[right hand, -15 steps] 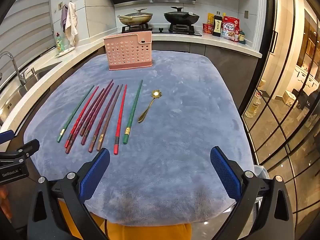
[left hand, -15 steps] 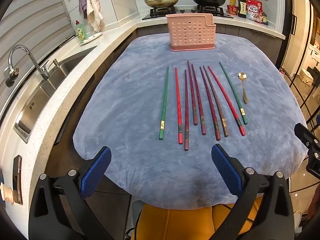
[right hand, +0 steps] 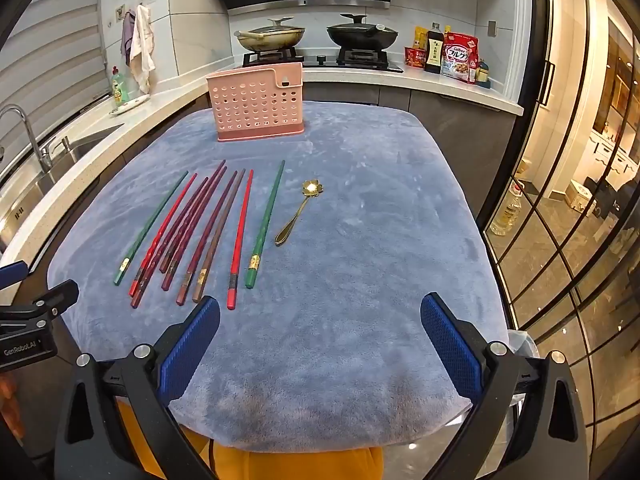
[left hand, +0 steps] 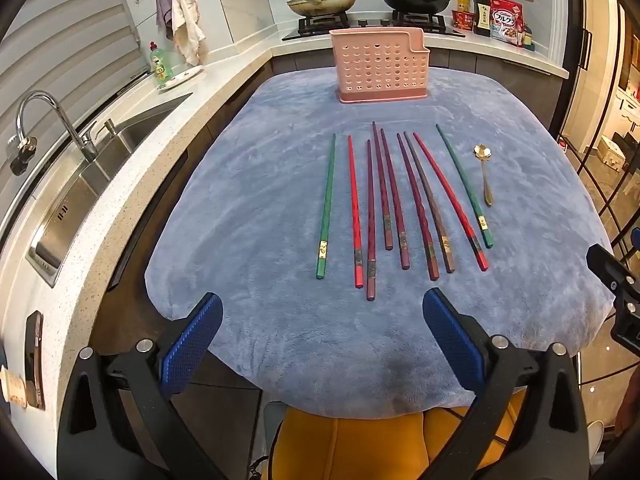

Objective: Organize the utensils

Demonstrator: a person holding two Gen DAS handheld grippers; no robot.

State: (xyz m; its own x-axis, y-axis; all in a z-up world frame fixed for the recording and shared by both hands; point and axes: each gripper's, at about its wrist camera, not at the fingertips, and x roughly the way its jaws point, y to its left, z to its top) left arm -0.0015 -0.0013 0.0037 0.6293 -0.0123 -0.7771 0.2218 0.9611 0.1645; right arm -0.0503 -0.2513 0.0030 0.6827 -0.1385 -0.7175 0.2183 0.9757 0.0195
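Note:
Several chopsticks [left hand: 384,200] [right hand: 200,232], green, red and dark maroon, lie side by side on a blue-grey cloth [left hand: 260,208] [right hand: 380,260]. A small gold spoon [left hand: 484,176] [right hand: 298,212] rests to their right. A pink perforated utensil holder [left hand: 380,66] [right hand: 256,104] stands upright at the cloth's far edge. My left gripper [left hand: 322,340] hangs open above the cloth's near edge, short of the chopstick ends. My right gripper [right hand: 320,344] is also open and holds nothing, with its left pad near the red chopstick's end.
A sink [left hand: 92,184] and tap [left hand: 56,120] run along the counter at left. Two pans [left hand: 322,0] [right hand: 362,34] sit on the stove behind the holder, with food packets [right hand: 456,58] beside them. A glass-panelled door [right hand: 580,200] stands on the right. A yellow seat [left hand: 360,444] shows below the cloth.

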